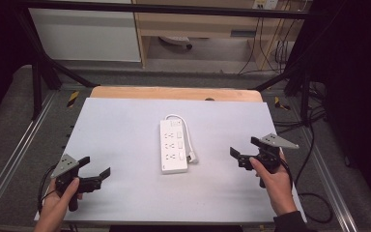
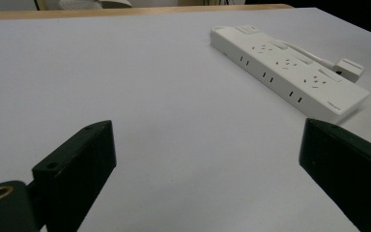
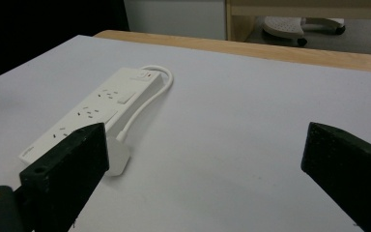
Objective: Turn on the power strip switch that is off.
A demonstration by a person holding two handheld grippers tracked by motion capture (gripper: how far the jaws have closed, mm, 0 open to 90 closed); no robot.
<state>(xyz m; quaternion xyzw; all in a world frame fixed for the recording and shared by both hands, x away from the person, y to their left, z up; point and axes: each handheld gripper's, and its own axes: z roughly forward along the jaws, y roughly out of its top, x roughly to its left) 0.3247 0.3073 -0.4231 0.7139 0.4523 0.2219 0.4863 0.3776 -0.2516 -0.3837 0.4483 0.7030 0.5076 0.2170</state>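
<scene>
Power strip [image 1: 174,146] lies mid-table [image 1: 121,145], its plug [image 1: 192,157] just beside it. Your left gripper [image 1: 95,168] and right gripper [image 1: 244,151] flank it, well apart, jaws spread and empty, likely staged for approach

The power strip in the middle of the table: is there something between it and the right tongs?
Nothing visible blocks the way. Bare white table lies between the right tongs and the power strip. Its plug lies on that side, right beside the strip.
</scene>
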